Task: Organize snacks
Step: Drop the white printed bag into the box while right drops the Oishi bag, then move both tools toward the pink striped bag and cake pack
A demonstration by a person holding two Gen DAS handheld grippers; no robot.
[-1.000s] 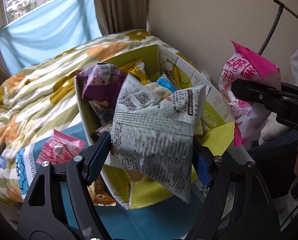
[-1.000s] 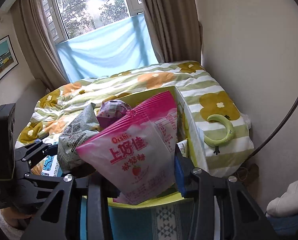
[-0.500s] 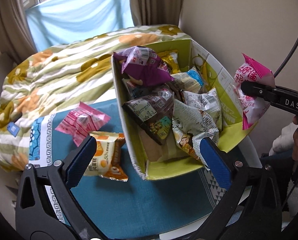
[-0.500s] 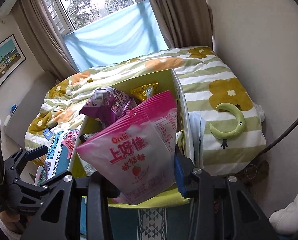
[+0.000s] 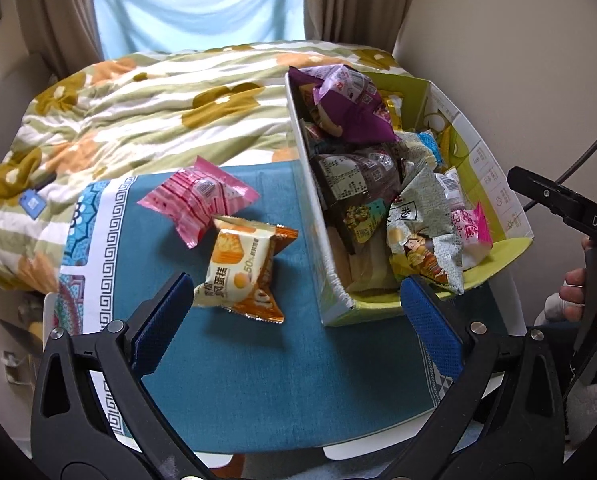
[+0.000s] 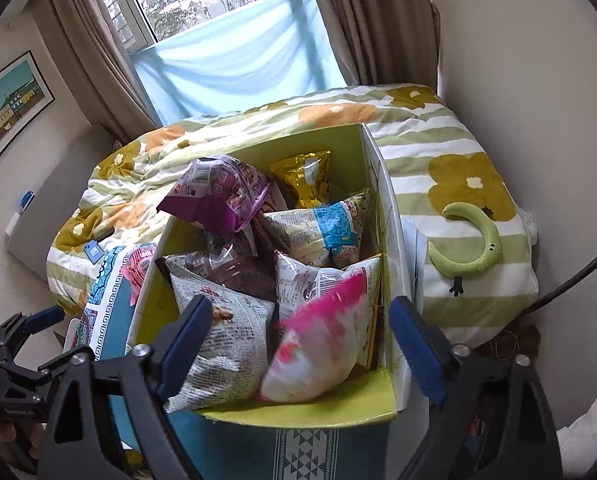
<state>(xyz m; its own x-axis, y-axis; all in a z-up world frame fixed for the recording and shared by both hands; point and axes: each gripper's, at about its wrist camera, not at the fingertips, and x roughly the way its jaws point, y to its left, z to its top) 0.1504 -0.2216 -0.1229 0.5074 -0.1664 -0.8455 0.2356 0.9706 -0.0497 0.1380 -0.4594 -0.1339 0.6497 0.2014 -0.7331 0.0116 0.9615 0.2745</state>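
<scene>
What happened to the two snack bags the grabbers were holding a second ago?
Both were let go. The left gripper opened and dropped the grey bag into the box. Then the right gripper opened and the pink bag fell in beside it, at the near end. The small pink pack and orange cake pack stayed on the blue mat.

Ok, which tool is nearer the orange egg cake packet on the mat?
Left. The left tool hovers open just in front of the orange egg cake packet; the right tool is over the box.
</scene>
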